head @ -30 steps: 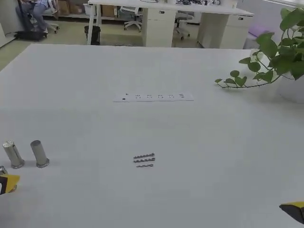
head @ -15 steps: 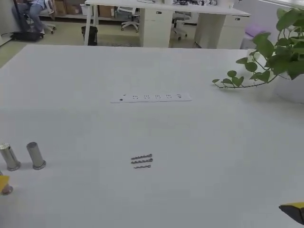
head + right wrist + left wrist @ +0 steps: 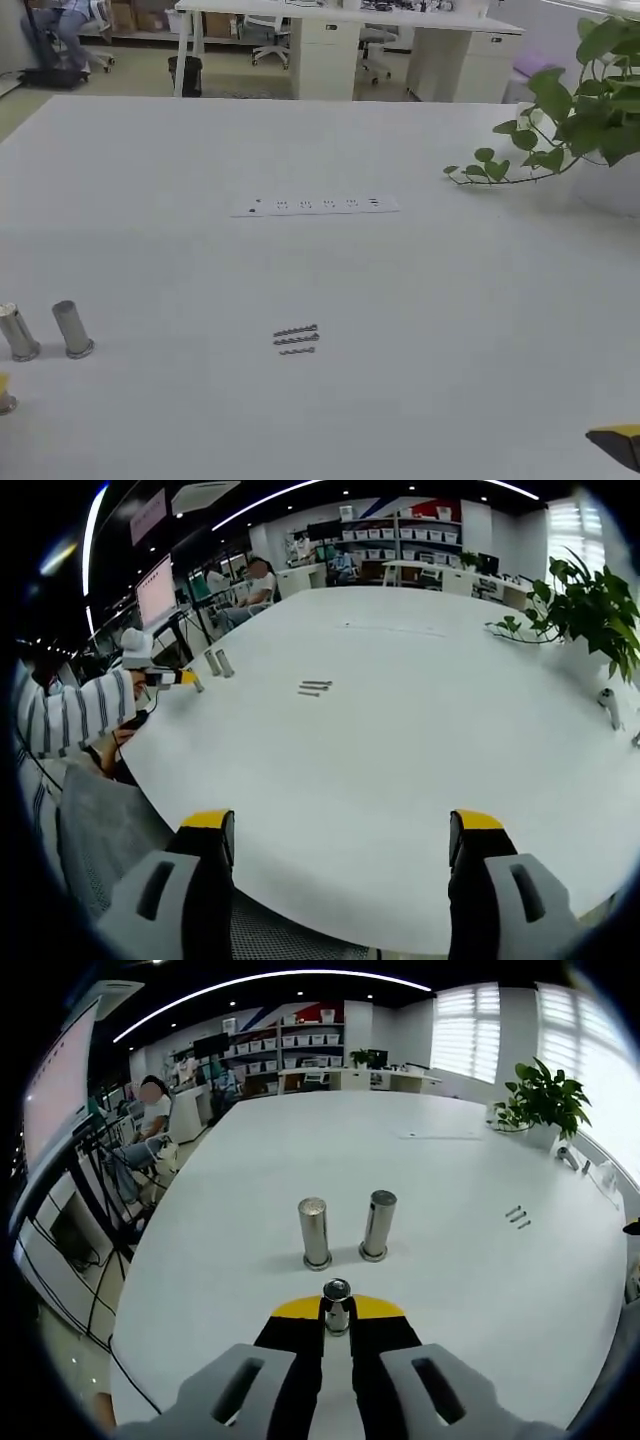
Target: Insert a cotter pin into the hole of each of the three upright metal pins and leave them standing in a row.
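I am gripping the third metal pin with the left gripper; its jaws are pressing in on both sides of the pin, which is standing upright on the white table at the near left. Just beyond it, the two other metal pins are standing upright side by side, close together but not touching. The three cotter pins are lying in a tight stack near the middle of the table, well apart from the metal pins and to their right. I am holding the right gripper at the near right edge of the table with its jaws spread wide and gripping nothing. A flat power strip is lying farther back, and a leafy plant is sitting at the far right.
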Action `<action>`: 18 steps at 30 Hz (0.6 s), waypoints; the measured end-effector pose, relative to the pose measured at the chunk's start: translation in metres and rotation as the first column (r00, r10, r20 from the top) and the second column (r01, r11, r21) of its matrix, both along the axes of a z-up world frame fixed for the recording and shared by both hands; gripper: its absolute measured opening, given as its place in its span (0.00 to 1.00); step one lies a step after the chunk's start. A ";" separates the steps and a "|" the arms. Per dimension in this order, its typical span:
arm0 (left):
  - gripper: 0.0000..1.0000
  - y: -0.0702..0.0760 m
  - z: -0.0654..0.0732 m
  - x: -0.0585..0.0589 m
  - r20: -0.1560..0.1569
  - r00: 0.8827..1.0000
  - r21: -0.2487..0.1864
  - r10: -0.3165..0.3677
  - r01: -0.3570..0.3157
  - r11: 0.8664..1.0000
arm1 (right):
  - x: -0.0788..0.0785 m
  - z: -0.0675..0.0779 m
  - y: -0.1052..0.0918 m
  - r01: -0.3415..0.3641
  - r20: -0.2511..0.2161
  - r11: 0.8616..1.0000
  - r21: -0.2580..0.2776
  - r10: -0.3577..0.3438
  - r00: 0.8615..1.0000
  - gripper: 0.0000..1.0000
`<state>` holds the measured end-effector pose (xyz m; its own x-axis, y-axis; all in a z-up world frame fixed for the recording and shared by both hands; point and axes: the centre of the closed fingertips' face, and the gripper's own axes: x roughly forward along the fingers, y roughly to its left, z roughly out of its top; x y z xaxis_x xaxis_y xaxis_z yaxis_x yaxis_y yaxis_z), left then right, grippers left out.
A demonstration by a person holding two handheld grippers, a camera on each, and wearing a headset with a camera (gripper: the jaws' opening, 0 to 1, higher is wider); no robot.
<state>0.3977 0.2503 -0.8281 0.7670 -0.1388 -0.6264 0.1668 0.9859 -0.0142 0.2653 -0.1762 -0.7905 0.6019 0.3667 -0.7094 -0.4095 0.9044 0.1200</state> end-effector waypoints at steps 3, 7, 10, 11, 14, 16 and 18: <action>0.07 -0.001 0.004 -0.003 0.010 1.000 -0.005 -0.008 0.008 1.000 | 0.000 0.000 0.000 0.001 0.002 1.000 0.002 -0.001 1.000 0.90; 0.07 -0.008 0.015 -0.003 0.037 0.999 -0.088 0.025 -0.021 0.996 | 0.000 0.000 0.002 -0.003 0.004 1.000 0.007 0.003 1.000 0.90; 0.07 -0.013 0.025 -0.007 0.056 0.998 -0.083 0.002 0.003 0.997 | -0.001 0.001 0.005 -0.009 0.008 1.000 0.013 0.009 1.000 0.90; 0.07 -0.014 0.028 -0.008 0.058 0.998 -0.097 0.007 -0.002 0.995 | -0.001 0.001 0.006 -0.010 0.008 1.000 0.014 0.010 1.000 0.90; 0.07 -0.019 0.040 -0.011 0.077 0.997 -0.111 -0.010 0.018 0.994 | -0.001 0.003 0.010 -0.013 0.018 0.999 0.032 0.012 1.000 0.90; 0.07 -0.023 0.047 -0.015 0.081 0.996 -0.119 -0.025 0.034 0.992 | -0.001 0.003 0.012 -0.017 0.018 0.999 0.037 0.017 1.000 0.90; 0.07 -0.027 0.052 -0.018 0.084 0.996 -0.120 -0.041 0.051 0.991 | -0.001 0.002 0.014 -0.024 0.019 0.999 0.034 0.024 1.000 0.90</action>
